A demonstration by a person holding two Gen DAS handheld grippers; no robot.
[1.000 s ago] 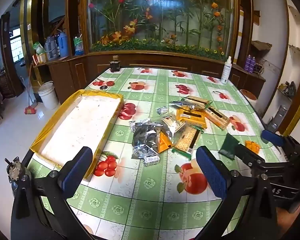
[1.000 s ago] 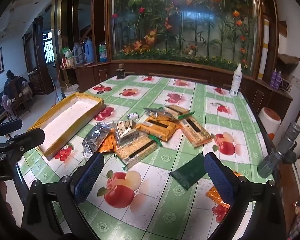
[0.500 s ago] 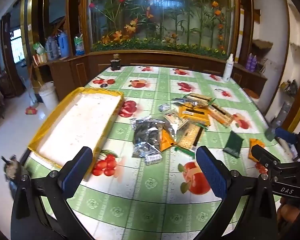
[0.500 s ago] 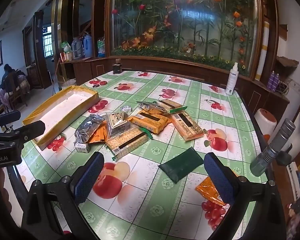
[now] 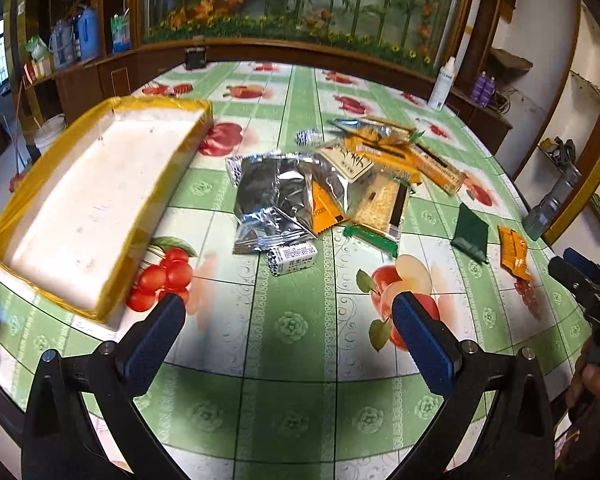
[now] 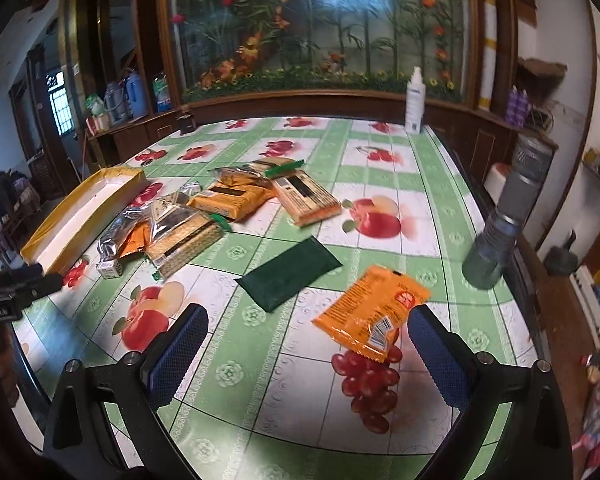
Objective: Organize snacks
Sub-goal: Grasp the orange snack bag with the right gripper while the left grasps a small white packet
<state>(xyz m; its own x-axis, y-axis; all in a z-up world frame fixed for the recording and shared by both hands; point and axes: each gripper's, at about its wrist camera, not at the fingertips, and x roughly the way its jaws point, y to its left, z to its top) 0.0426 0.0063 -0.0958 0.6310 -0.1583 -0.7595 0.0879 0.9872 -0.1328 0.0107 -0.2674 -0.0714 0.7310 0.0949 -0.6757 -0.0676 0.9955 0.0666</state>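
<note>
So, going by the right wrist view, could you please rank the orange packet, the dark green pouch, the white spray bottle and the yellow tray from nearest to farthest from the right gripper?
1. Orange packet, just ahead, by the right finger.
2. Dark green pouch, ahead, slightly left.
3. Yellow tray, far left.
4. White spray bottle, at the table's far edge.

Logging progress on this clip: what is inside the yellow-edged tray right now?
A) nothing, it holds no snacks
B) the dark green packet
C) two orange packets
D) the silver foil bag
A: the yellow-edged tray shows only its bare white bottom, while the snacks all lie on the tablecloth beside it.
</note>
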